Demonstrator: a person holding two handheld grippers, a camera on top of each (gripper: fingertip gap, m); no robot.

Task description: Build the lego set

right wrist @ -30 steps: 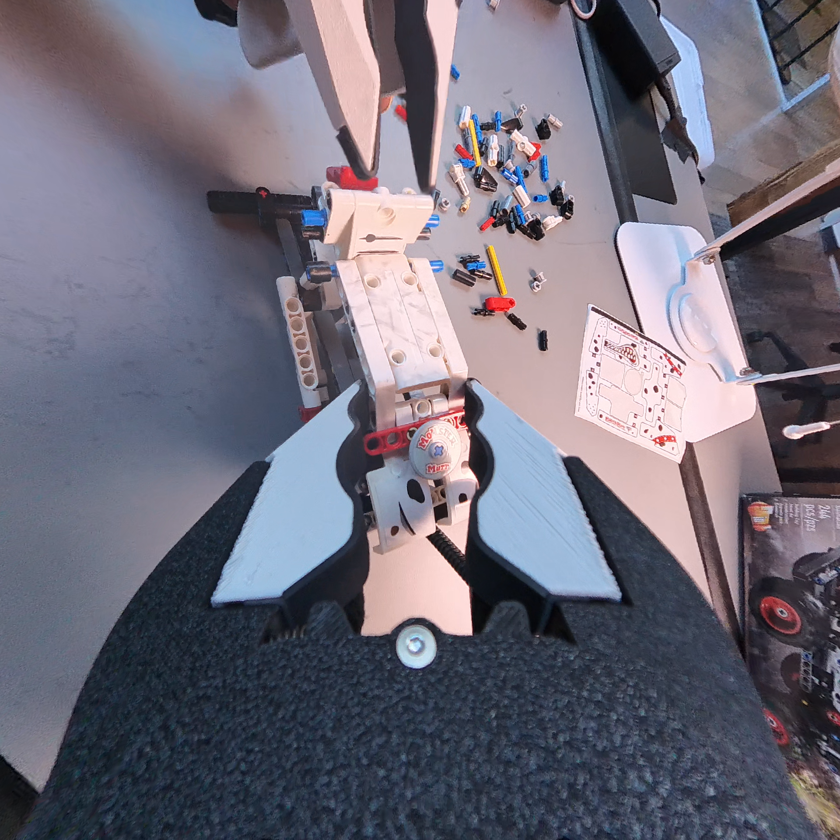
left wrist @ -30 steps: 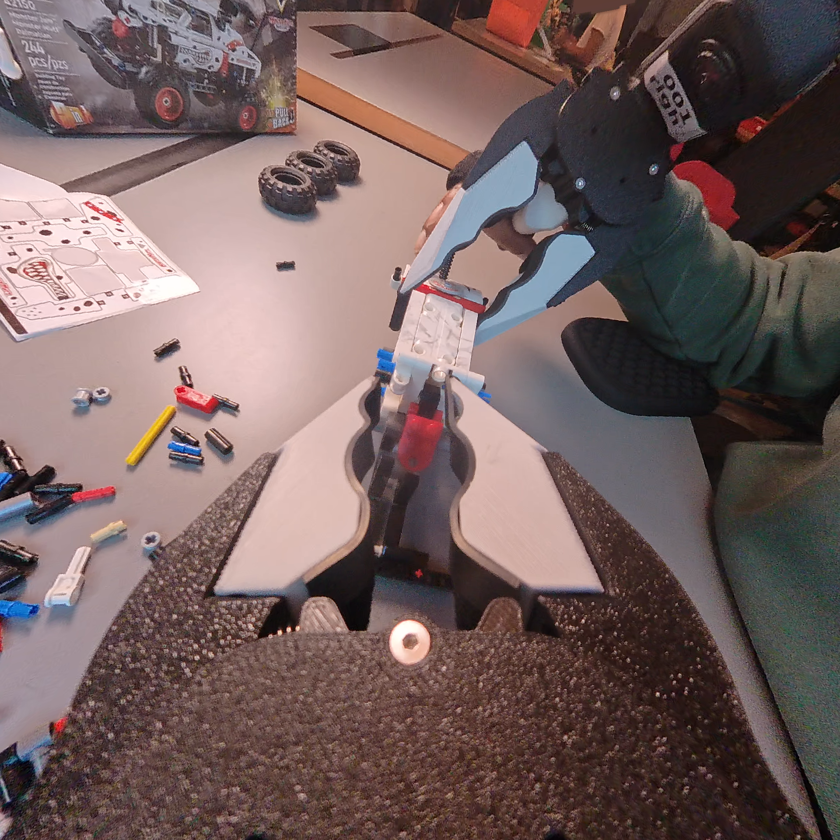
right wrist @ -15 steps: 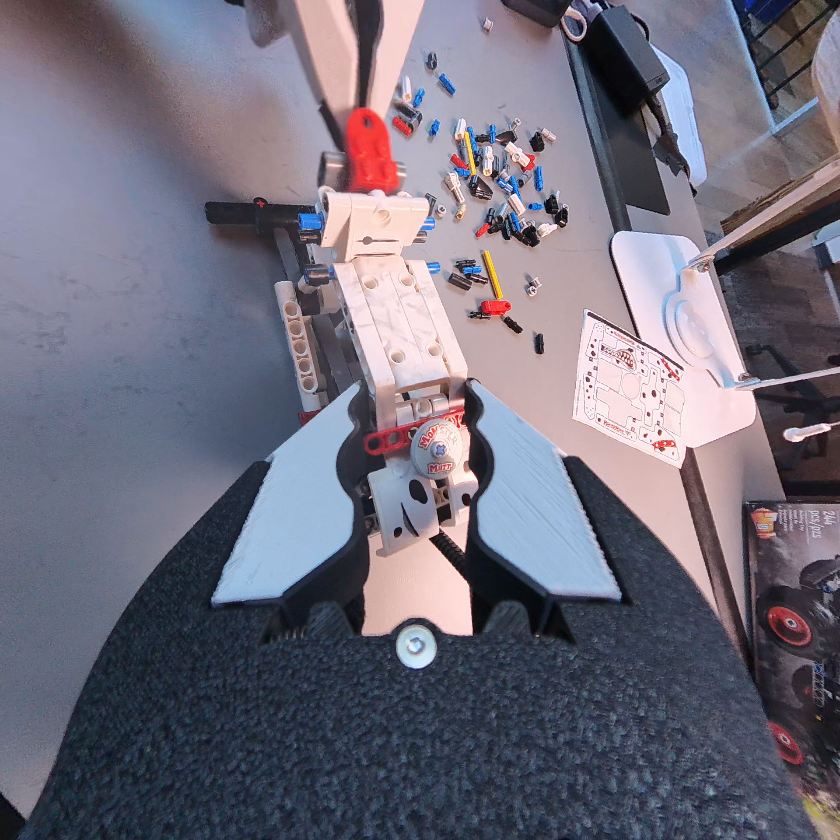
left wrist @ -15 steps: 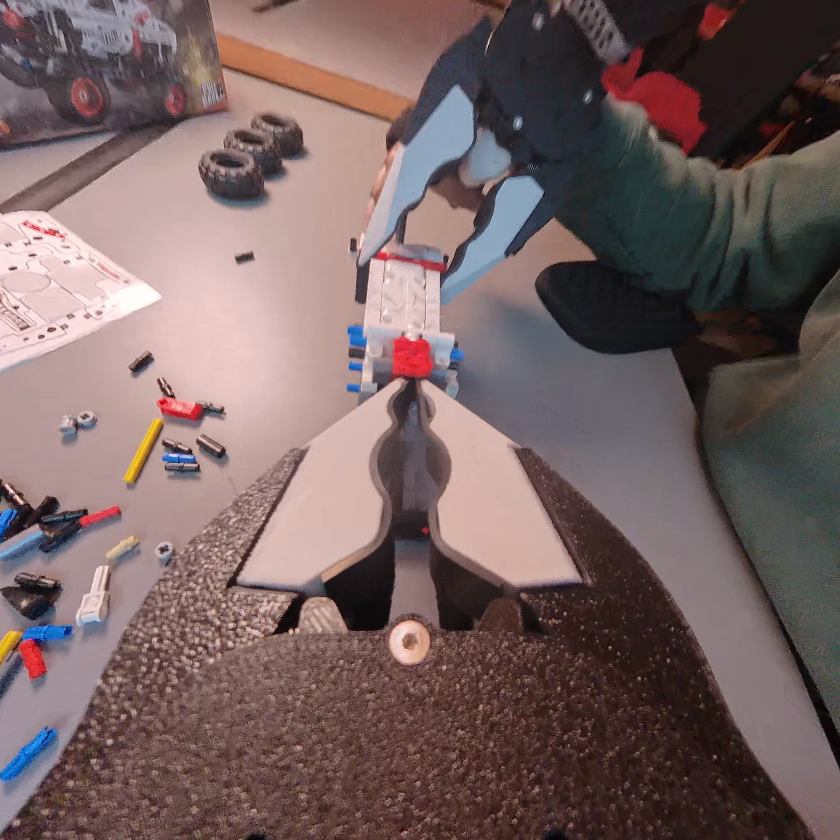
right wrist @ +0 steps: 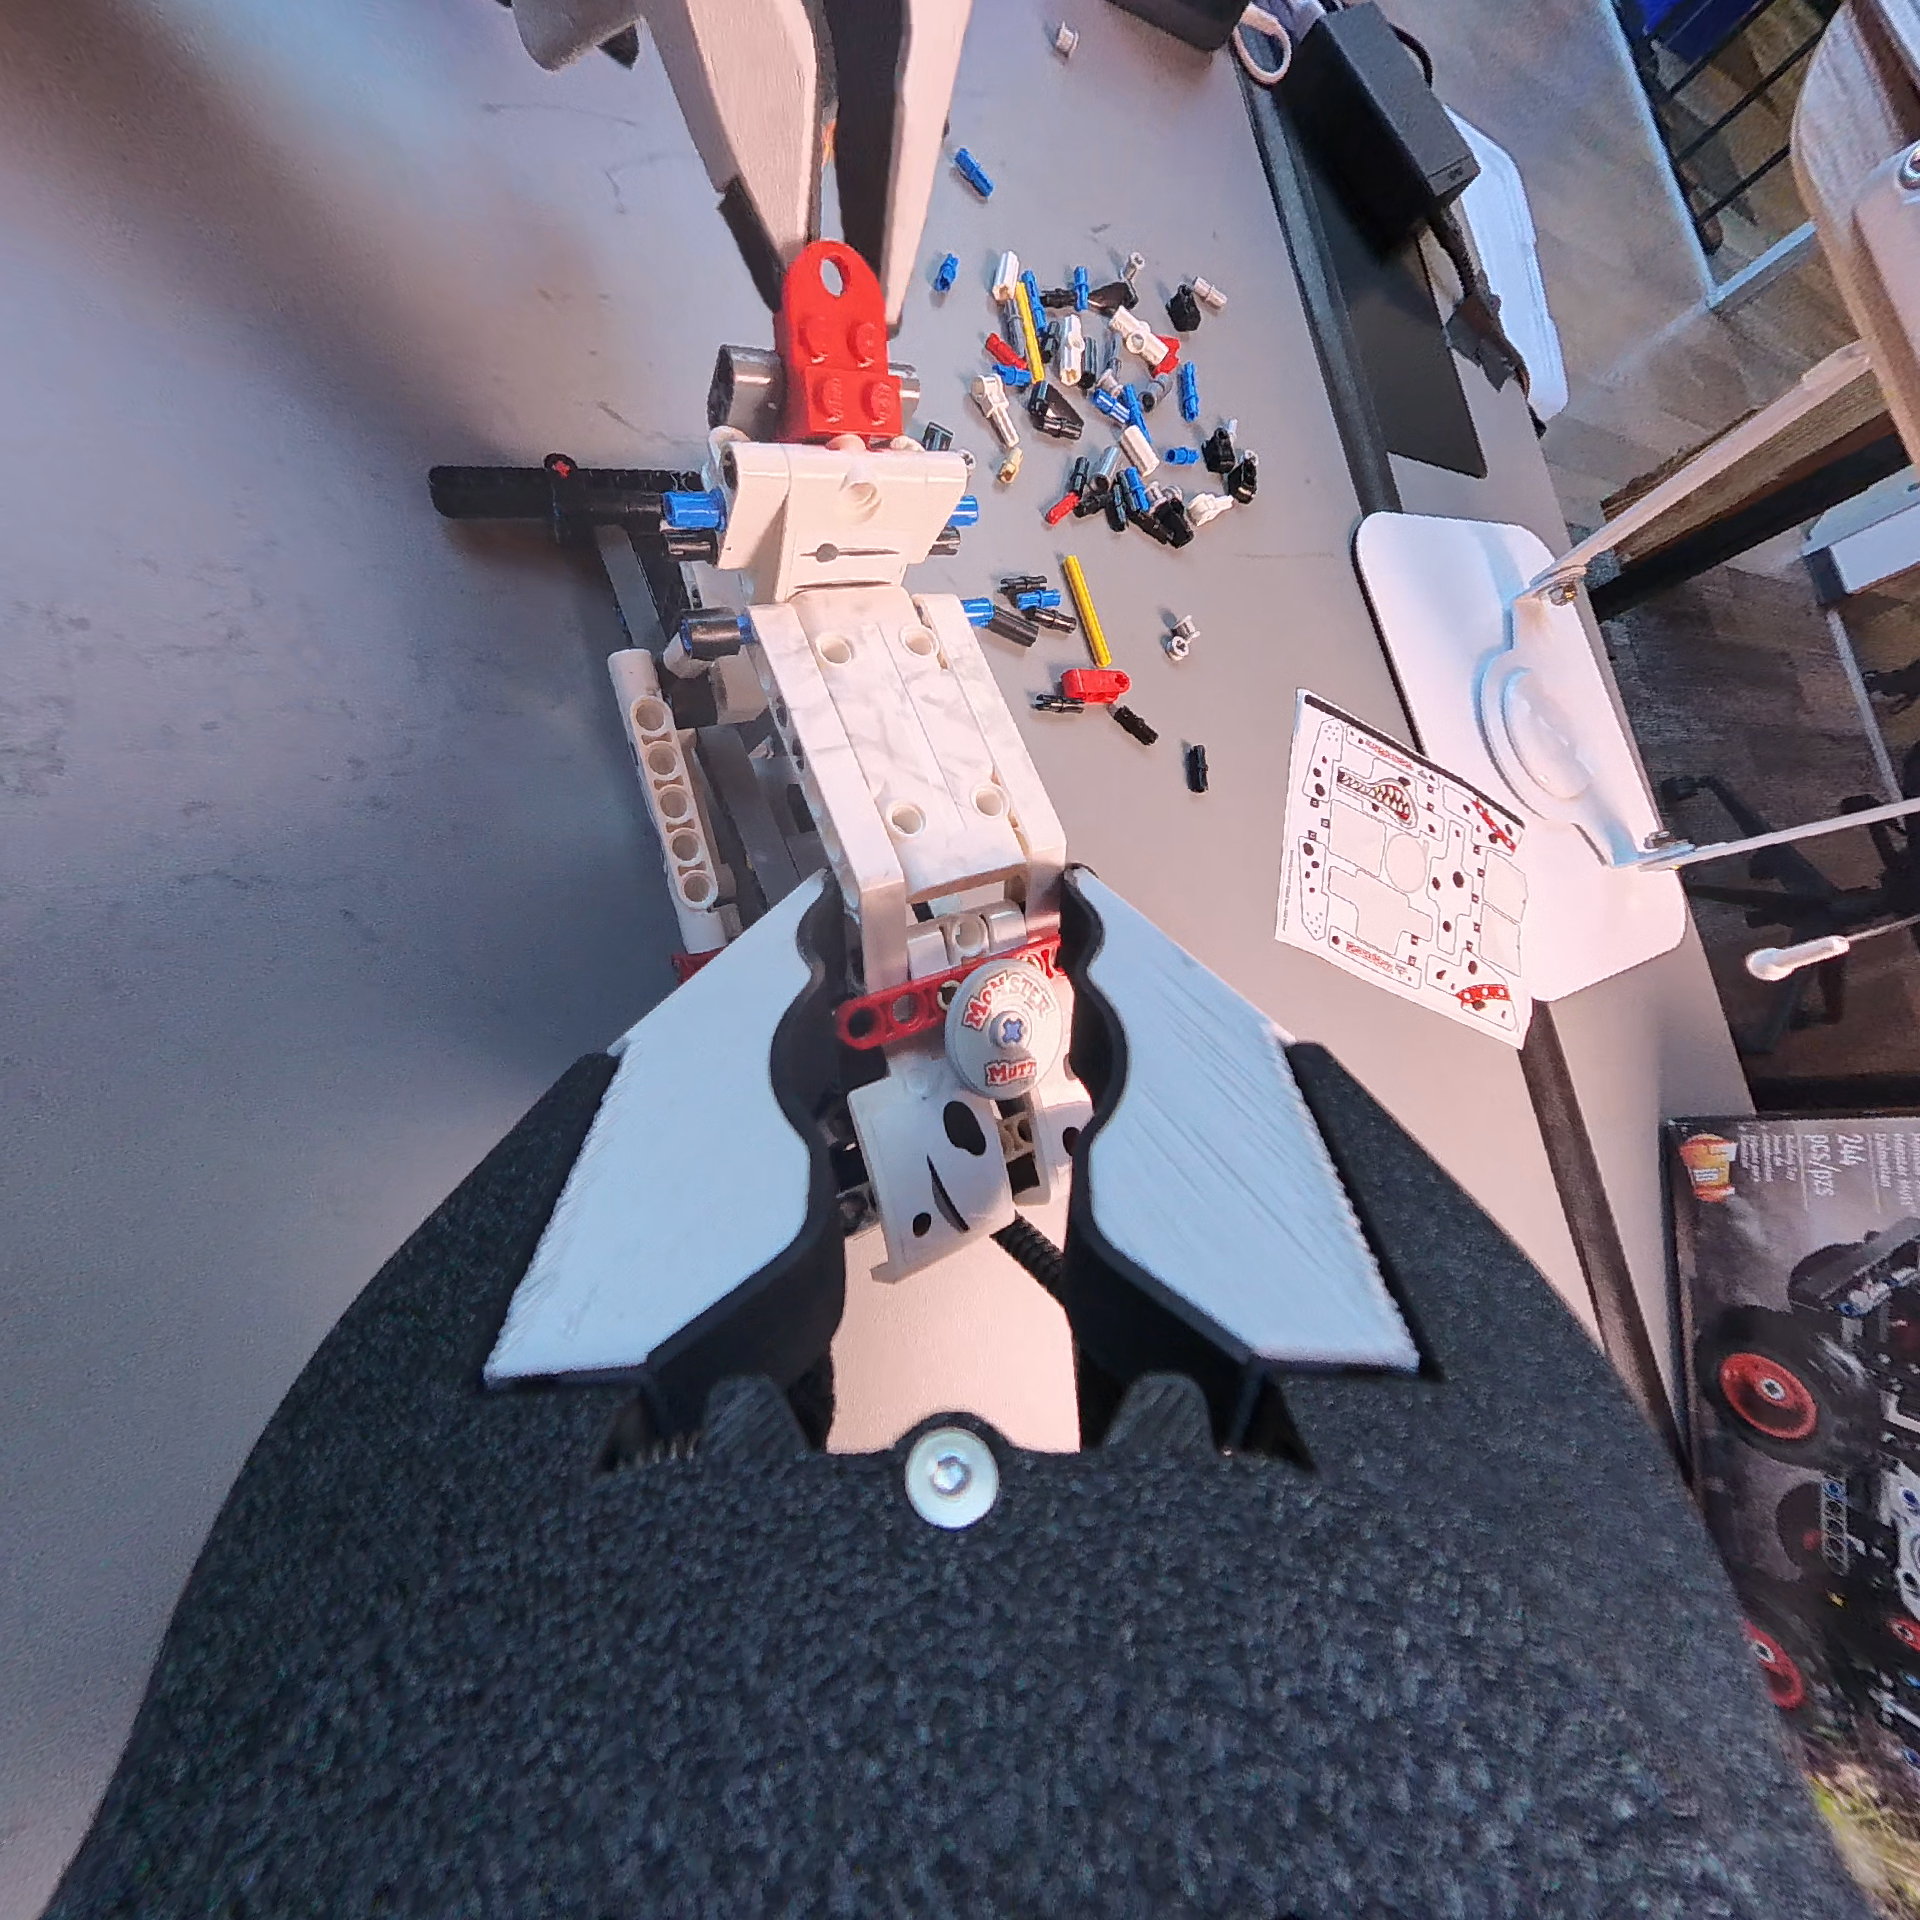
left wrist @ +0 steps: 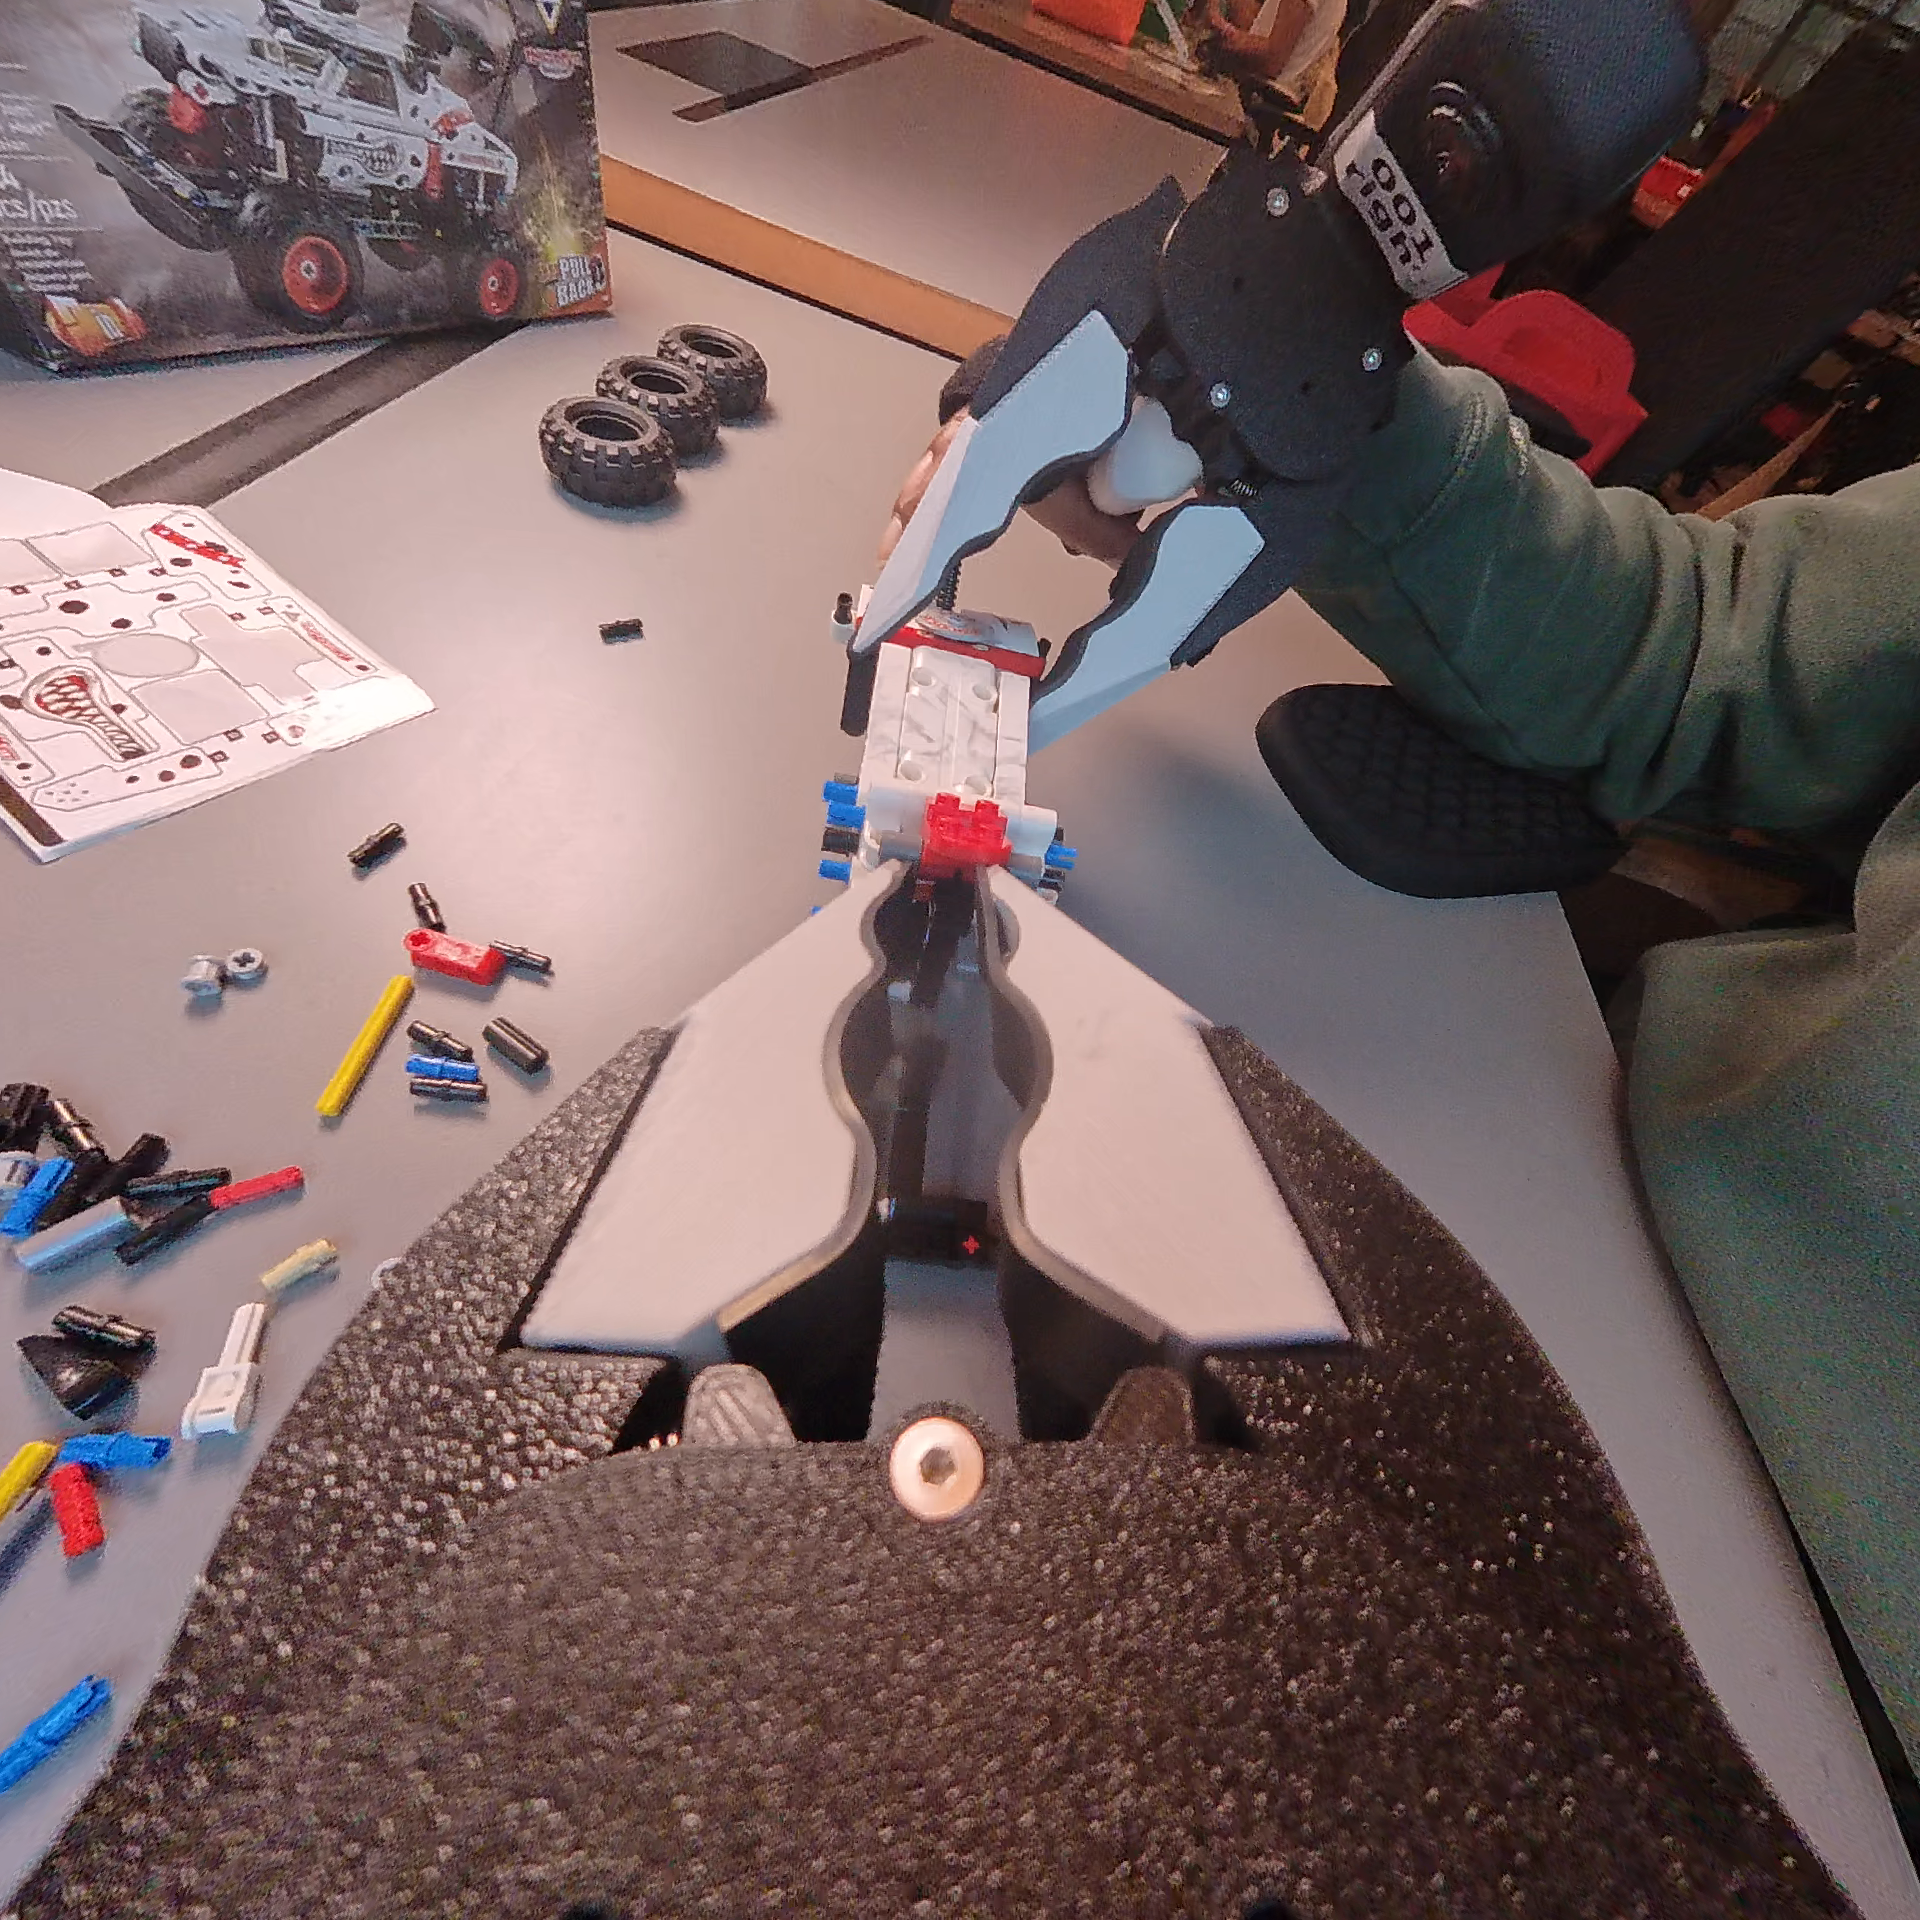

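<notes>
Left wrist view: grey tabletop [left wrist: 665, 769]; the lego model [left wrist: 951, 748] lies on it, long and white, pointing away. The left gripper [left wrist: 935, 883] has its fingers drawn nearly together at the tips, just behind a red piece [left wrist: 966, 826] on the model's near end; whether they pinch it, cannot tell. The right gripper [left wrist: 997, 665] is clamped across the far end. Three black tyres [left wrist: 655, 410] sit beyond, the set's box [left wrist: 301, 166] at the far left, a sticker sheet [left wrist: 166, 665] and loose small parts [left wrist: 436, 1018] left of the model. Another table and cluttered shelves behind. Right wrist view: the right gripper [right wrist: 945, 904] grips the model's [right wrist: 894, 727] near end on both sides. The red piece [right wrist: 836, 358] stands at the far end, the left gripper's fingers [right wrist: 758, 114] close above it. Parts [right wrist: 1117, 416] scattered right, sheet [right wrist: 1403, 868] near the table edge, a white stand base [right wrist: 1455, 582] beside it, box [right wrist: 1808, 1455] at lower right, floor beyond.
</notes>
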